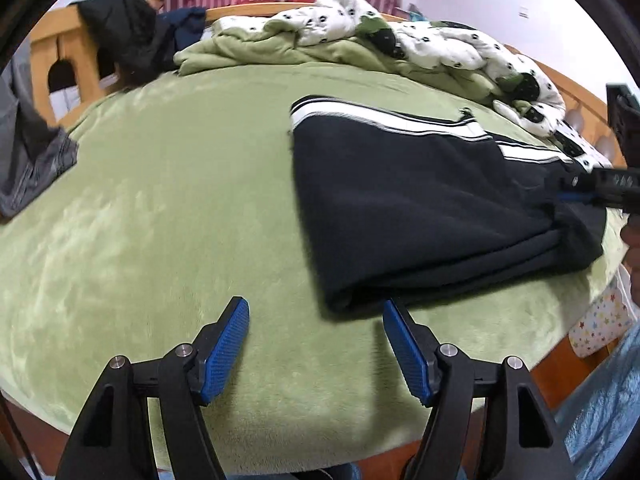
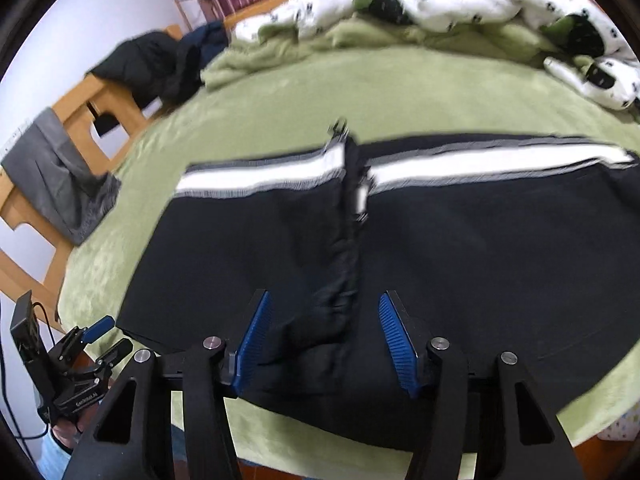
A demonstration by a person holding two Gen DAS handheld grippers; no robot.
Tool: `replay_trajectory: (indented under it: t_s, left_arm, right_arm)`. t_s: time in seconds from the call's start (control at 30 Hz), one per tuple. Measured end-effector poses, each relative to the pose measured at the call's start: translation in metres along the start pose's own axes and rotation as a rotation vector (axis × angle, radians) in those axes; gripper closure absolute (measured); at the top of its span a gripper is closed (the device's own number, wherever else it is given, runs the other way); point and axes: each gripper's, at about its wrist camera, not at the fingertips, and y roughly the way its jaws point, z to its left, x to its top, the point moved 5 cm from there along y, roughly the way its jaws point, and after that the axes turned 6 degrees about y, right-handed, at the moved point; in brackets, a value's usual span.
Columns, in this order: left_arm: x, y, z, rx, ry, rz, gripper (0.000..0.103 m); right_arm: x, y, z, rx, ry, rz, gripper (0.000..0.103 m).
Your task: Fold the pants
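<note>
**Mia:** What is on the bed?

**Ben:** Dark navy track pants (image 2: 460, 260) with a white stripe (image 2: 500, 166) along the far edge. They lie flat on the green fuzzy blanket (image 2: 280, 92). In the right wrist view they fill the middle of the frame. A bumpy ridge of cloth runs up the middle, where one part lies over the other.

**Mia:** Where is the right gripper (image 2: 322, 338)?

**Ben:** At the bottom middle of that view, right over the pants. Its blue pads (image 2: 254, 340) stand apart, one on each side of the bumpy ridge. They do not press the cloth.

**Mia:** And the left gripper (image 1: 316, 346)?

**Ben:** In the left wrist view it is at the bottom middle, over the bare green blanket. Its fingers are spread wide and hold nothing. The right pad (image 1: 404, 348) is just beside the near corner of the pants. I cannot tell if it touches.

**Mia:** Where are the pants in that view?

**Ben:** In the right half of the frame, folded into a thick stack.

**Mia:** What else is there?

**Ben:** A white quilt with dark spots (image 1: 440, 46) is bunched up along the top. A black jacket (image 1: 120, 32) hangs on the wooden bed frame (image 1: 52, 64) at the upper left. A gray cloth (image 2: 60, 172) hangs at the left.
</note>
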Motion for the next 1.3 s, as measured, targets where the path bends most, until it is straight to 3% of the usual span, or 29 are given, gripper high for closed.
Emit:
replay_trajectory:
  t_s: [0.03, 0.07, 0.13, 0.23, 0.33, 0.47, 0.57, 0.7, 0.83, 1.07, 1.3]
  left_arm:
    - [0.0, 0.003, 0.001, -0.009, -0.016, -0.003, 0.036]
    - [0.001, 0.006, 0.002, -0.018, -0.027, -0.008, 0.036]
    - [0.002, 0.01, 0.003, -0.029, -0.04, -0.017, 0.036]
    - [0.003, 0.012, 0.006, -0.022, -0.051, -0.045, 0.036]
    - [0.003, 0.017, 0.012, -0.02, -0.085, -0.059, 0.036]
    - [0.008, 0.027, 0.011, 0.01, -0.11, -0.086, 0.036]
    - [0.006, 0.02, 0.011, 0.043, -0.079, -0.096, 0.039]
    - [-0.017, -0.001, 0.031, -0.037, -0.162, -0.091, 0.04]
    - [-0.028, -0.012, 0.034, -0.03, -0.173, -0.101, 0.043]
    - [-0.014, 0.001, 0.021, -0.08, -0.133, -0.091, 0.043]
    - [0.001, 0.014, 0.008, -0.038, -0.086, -0.103, 0.043]
  right_arm:
    - [-0.002, 0.01, 0.001, -0.012, 0.002, 0.021, 0.058]
    - [-0.005, 0.019, 0.001, -0.022, 0.002, 0.039, 0.076]
    - [-0.011, 0.026, -0.001, -0.062, -0.015, 0.046, 0.079]
    - [-0.013, 0.006, -0.006, 0.0, -0.014, 0.002, 0.085]
    - [-0.019, -0.016, -0.012, 0.103, 0.02, -0.025, 0.085]
    - [-0.042, 0.016, -0.009, 0.003, -0.048, 0.07, 0.081]
    - [-0.041, 0.014, -0.007, 0.013, -0.048, 0.047, 0.073]
    - [-0.037, 0.008, -0.01, 0.015, -0.009, 0.042, 0.068]
    - [-0.028, 0.011, -0.012, 0.01, 0.001, 0.028, 0.068]
    - [-0.004, 0.011, -0.015, 0.004, 0.022, -0.008, 0.062]
    - [0.015, 0.031, -0.02, -0.043, 0.018, 0.029, 0.06]
